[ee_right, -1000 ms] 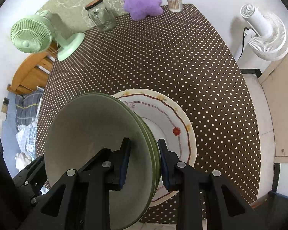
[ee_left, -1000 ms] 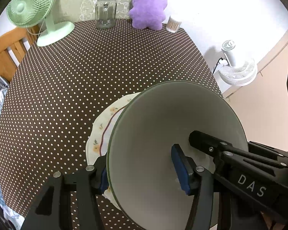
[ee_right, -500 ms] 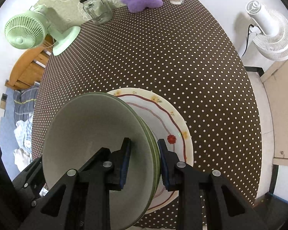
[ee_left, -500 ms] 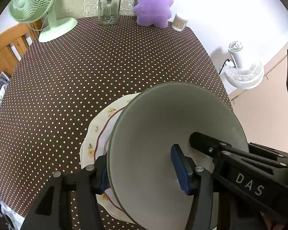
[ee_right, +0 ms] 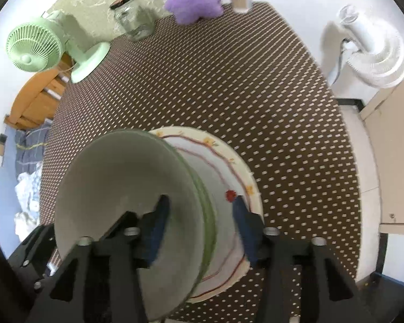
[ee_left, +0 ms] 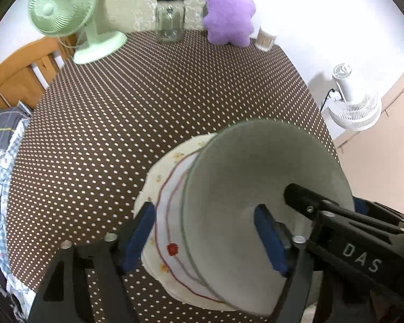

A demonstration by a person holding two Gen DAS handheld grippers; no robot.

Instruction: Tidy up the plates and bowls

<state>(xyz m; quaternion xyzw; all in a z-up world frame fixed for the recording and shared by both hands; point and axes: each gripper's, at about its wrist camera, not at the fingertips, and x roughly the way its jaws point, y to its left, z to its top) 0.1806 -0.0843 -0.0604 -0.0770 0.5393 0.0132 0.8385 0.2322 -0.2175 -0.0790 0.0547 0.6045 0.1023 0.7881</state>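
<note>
Pale green bowl (ee_left: 258, 177) sits on the floral plate (ee_left: 167, 204), near the front edge of the brown polka-dot table (ee_left: 148, 94). Bowl mouth faces up and reads slightly tilted toward the lenses, though the fisheye makes the tilt hard to judge; it is round, so no long axis shows, and its opening axis runs roughly vertical. From the right wrist view the bowl (ee_right: 126, 188) covers the left part of the plate (ee_right: 229, 167), whose red line and small flowers show on the right, with a red spot just beside the right finger pad. Left gripper (ee_left: 210, 239): fingers spread wide, one blue pad (ee_left: 137, 237) out over the plate rim and clear of the bowl wall, the other pad (ee_left: 269, 239) inside the bowl; no pinch on the wall that I can see. Right gripper (ee_right: 202, 228): likewise spread, one pad (ee_right: 159, 223) inside the bowl, the other (ee_right: 245, 226) outside over the plate, with a clear gap to the rim. The right gripper's black body also shows at the right of the left wrist view, reaching into the bowl. Far edge of table: green fan (ee_left: 67, 13), glass jar (ee_left: 169, 18), purple plush toy (ee_left: 229, 16), small container of sticks (ee_left: 265, 39). White fan (ee_left: 352, 102) on the floor beyond the table.
</note>
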